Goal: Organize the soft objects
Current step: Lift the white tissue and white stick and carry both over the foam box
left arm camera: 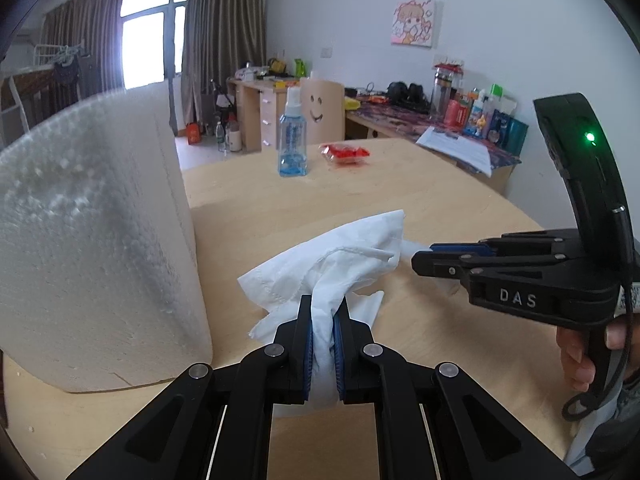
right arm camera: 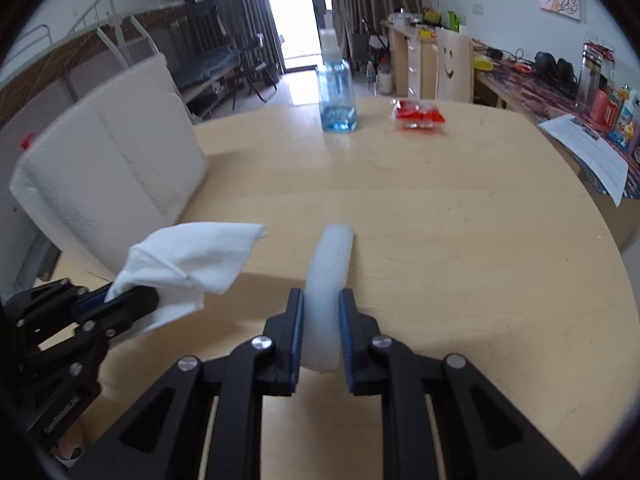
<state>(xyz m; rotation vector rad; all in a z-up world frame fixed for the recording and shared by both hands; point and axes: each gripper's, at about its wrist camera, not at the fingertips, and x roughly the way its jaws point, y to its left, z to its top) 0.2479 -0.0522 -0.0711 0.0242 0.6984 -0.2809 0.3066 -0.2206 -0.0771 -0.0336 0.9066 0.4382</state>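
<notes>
Pinched between the blue pads of my left gripper (left arm camera: 322,344) is a crumpled white tissue (left arm camera: 340,260), its loose folds fanning out above the round wooden table (left arm camera: 420,200). My right gripper (right arm camera: 322,328) holds the other end of that paper: a twisted white strip (right arm camera: 330,276) runs up between its pads, and the jaws stand narrow around it, pressing on both sides. From the left wrist camera I see the right gripper side-on, with fingers (left arm camera: 576,360) of my hand wrapped around its handle. Taking the tissue as my landmark, a big roll of paper towel (left arm camera: 92,240) stands upright just to its left, close but not touching. Well beyond the tissue, on the far part of the table, a clear spray bottle of blue liquid (left arm camera: 293,140) stands upright, and a small red packet (left arm camera: 346,155) lies just to the right of the bottle.
</notes>
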